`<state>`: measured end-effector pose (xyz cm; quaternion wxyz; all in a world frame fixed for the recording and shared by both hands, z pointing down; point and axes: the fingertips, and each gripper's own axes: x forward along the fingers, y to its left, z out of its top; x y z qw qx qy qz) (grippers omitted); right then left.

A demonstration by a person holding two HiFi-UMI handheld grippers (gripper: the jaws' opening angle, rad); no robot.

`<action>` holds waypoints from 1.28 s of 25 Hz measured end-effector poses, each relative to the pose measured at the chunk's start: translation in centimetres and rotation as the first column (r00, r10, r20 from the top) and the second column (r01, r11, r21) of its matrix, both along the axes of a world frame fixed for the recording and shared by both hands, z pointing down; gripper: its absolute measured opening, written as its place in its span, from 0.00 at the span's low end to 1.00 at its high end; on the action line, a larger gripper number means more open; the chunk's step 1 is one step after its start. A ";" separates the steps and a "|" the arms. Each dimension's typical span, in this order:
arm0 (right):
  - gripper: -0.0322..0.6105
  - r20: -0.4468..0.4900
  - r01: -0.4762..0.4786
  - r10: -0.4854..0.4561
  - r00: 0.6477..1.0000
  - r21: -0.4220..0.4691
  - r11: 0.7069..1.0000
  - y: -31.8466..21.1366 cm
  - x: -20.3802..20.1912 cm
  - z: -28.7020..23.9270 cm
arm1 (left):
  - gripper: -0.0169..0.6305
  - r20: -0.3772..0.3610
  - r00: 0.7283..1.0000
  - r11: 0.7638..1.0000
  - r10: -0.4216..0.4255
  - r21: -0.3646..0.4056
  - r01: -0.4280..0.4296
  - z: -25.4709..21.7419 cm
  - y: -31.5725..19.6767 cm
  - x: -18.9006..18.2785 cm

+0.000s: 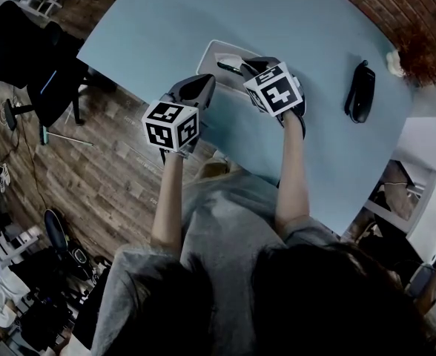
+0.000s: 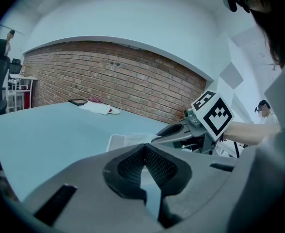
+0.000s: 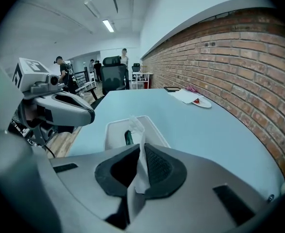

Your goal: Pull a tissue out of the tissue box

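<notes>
Head view, from the left: an office chair [image 1: 49, 84] stands on the wooden floor beside the pale blue surface [image 1: 159, 28]. The left tongs [image 1: 205, 86] hover just short of the near edge of the tissue box [image 1: 212, 50], a white box lying flat near the middle of the surface. The right tongs [image 1: 242, 67] reach over the right end of the box, pointing down at its top. Well to the right lies a black object [image 1: 360, 91], too dark to identify.

In the left gripper view, the left tongs [image 2: 144, 148] have their tips pressed together, with nothing between them; only the bare surface shows in the gap below. The tissue box [image 2: 125, 141] sits just ahead, and the right tongs [image 2: 174, 130] come in over it from the right. Far off by the brick wall [image 2: 123, 76] lie some paper [image 2: 96, 108] and a small dark flat thing [image 2: 78, 102].

In the right gripper view, the left tongs [image 3: 65, 108] hang at the left, beside the box. The right tongs [image 3: 141, 147] are clamped on a tissue [image 3: 139, 164], a white sheet that runs up from the slot in the tissue box [image 3: 114, 130] and passes between the pads.
</notes>
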<state>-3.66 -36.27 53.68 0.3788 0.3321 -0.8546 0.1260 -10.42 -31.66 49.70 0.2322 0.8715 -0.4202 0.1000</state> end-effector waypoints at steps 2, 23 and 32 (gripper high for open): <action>0.07 0.002 0.010 -0.010 1.000 -0.002 1.000 0.0 0.0 0.0 | 0.03 0.000 1.000 1.000 -0.003 -0.003 0.003 0.2 -0.1 0.1; 0.05 0.040 0.006 -0.008 0.999 0.035 0.999 0.9 -0.1 -2.3 | 0.03 0.007 1.000 0.999 0.003 0.037 -0.003 -1.5 0.1 -0.3; 0.05 0.065 -0.010 0.005 0.998 0.076 0.997 1.5 0.3 -4.2 | 0.03 0.001 1.000 0.998 0.014 0.057 -0.014 -2.5 0.8 -0.1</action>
